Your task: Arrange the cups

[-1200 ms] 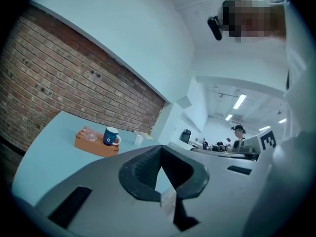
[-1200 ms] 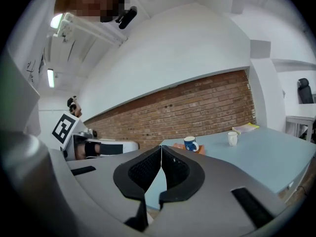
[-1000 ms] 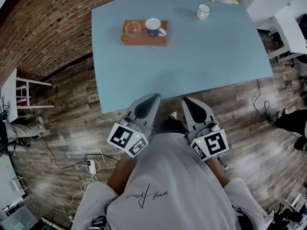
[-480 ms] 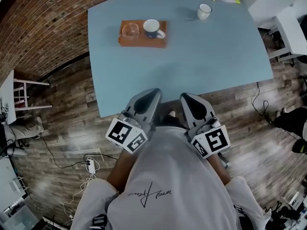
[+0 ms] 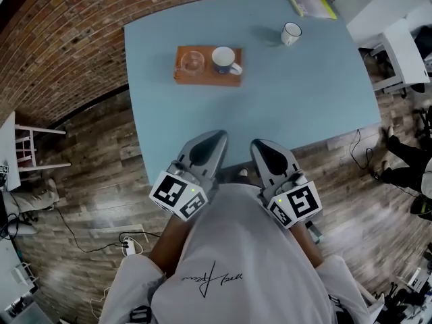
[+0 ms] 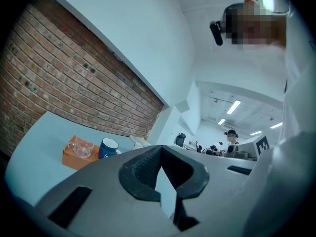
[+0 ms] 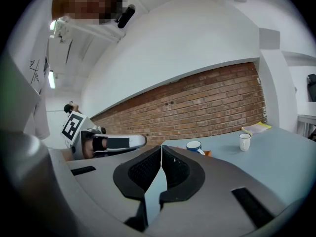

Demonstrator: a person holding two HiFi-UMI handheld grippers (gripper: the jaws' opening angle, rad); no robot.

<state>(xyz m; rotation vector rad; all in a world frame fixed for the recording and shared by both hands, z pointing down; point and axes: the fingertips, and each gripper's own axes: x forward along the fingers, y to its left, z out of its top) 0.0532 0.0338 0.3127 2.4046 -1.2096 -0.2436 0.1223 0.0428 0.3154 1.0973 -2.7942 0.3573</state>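
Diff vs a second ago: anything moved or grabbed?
The left gripper and right gripper edged forward with the person, toward the table. Nothing grabbed or released; both stay shut, empty. The glass cup and blue mug sit unmoved on the wooden tray, white mug apart.

There are three cups in all: one clear glass cup [image 5: 191,61], one blue mug [image 5: 225,59] and one white mug [image 5: 291,33]. There is one orange tray [image 5: 209,80], one pale blue table [image 5: 270,106] and one booklet with a yellow edge [image 5: 310,4]. Two grippers are in view, the left gripper [image 5: 219,136] and the right gripper [image 5: 257,143]. There is also one white power strip [image 5: 127,244].
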